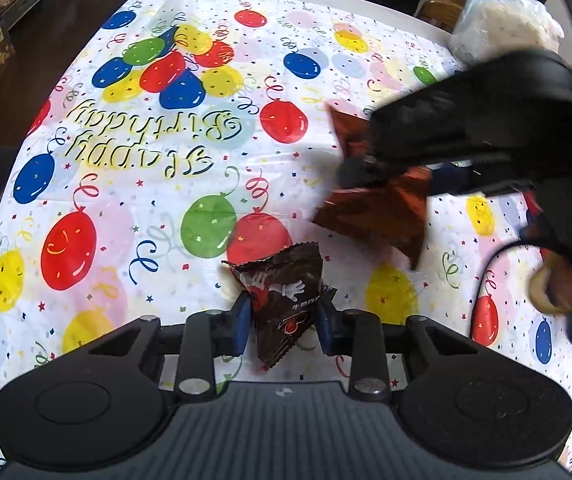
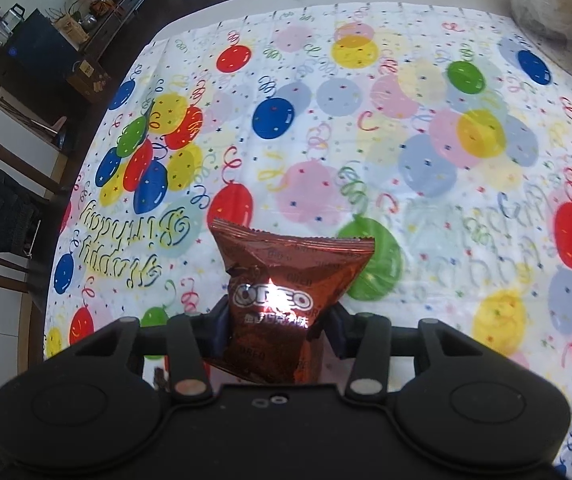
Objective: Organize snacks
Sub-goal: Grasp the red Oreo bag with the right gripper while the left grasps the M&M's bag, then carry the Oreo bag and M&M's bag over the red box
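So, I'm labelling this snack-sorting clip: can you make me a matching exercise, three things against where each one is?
Things:
1. Oreo packet
2. dark brown packet
3. clear plastic bag

Places:
A. between the left gripper fingers
B. at the table's far right corner
C. between the right gripper fingers

Pairs: 1-C, 2-A, 3-B

Dark snack packet (image 1: 282, 300), red-brown Oreo packet (image 2: 286, 300), both lifted

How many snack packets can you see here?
2. A dark brown packet sits pinched in the left gripper. A shiny red-brown Oreo packet is clamped in the right gripper, above the balloon tablecloth. Others may lie out of view.
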`<state>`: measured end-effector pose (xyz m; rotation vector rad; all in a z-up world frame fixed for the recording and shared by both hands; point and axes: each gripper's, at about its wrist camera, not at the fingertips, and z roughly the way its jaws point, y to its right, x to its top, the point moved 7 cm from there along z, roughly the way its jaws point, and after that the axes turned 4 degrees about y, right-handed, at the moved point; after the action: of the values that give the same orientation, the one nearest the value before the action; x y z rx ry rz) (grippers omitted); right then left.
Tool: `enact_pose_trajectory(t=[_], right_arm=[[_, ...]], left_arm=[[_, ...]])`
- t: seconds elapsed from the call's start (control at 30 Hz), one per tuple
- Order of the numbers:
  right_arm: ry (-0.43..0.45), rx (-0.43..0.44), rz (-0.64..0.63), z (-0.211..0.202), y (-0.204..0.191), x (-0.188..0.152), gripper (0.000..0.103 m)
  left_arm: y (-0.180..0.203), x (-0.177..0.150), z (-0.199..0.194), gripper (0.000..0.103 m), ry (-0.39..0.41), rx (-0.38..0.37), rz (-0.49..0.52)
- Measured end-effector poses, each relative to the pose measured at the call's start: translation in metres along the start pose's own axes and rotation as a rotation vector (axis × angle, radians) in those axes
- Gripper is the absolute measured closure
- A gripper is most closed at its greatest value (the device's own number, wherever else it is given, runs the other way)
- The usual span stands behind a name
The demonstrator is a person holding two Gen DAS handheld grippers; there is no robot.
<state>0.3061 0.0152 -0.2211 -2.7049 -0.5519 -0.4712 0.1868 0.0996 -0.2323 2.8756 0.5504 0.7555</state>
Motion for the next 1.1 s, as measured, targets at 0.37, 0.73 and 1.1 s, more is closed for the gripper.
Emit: enact_pose_trajectory(t=[0.37,0.73,1.1], right_arm=[[0.050,0.010,0.045,-0.054,0.040,-0.031,0.058],[0.139,0.026,0.032,-0.120,0.066,-0.055,0.058],[0.202,0.040,0.057,-0.168,0.108,-0.067,0.058]], left_arm=[[-0.008,0.000,-0.013,0.079,0.026,-0.004,-0.042],[0.006,0.000,-0.031,0.090,0.058,-0.012,-0.026],[0.051,0.002,-0.056,0.095,0.089,-0.046,0.034]])
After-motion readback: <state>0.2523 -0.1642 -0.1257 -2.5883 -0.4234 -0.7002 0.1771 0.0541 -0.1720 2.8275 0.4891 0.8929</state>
